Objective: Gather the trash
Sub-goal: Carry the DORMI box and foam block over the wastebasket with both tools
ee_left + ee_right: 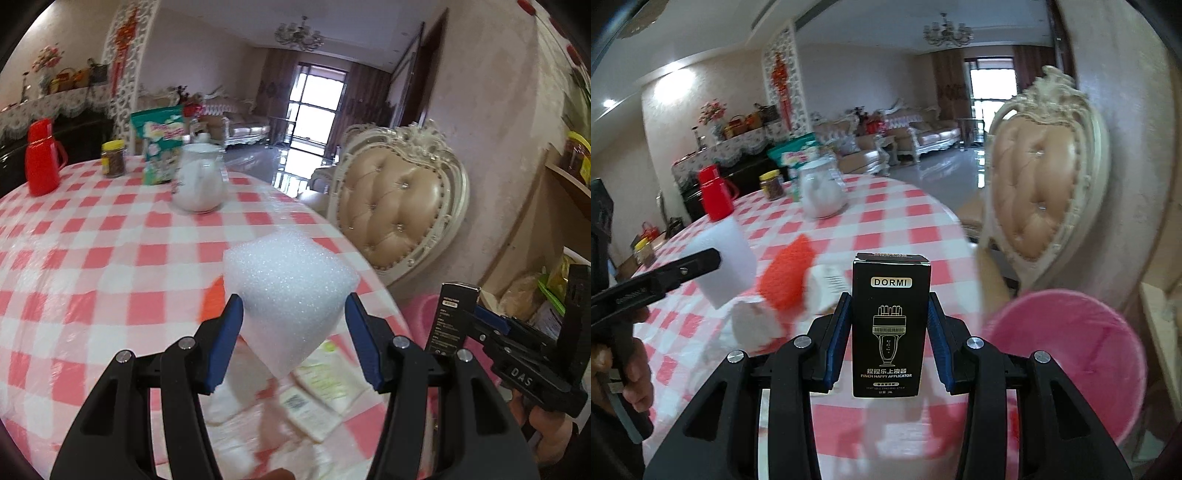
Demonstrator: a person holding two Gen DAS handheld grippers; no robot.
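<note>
My left gripper (293, 332) is clamped on a white foam block (291, 291), pads on both sides, block lifted above the checked tablecloth (92, 251). My right gripper (891, 343) pinches a black DORMI box (891, 325) upright btwn its blue pads. Pink bin (1071, 354) sits just right of the box, off the table edge. Left of the box, on the cloth: orange mesh scrap (786, 277) w/ white wrappers (753, 325) touching it. Farther back on the cloth: glass jar (823, 192), red flask (714, 195). Padded chair (1041, 206) stands behind the bin.
</note>
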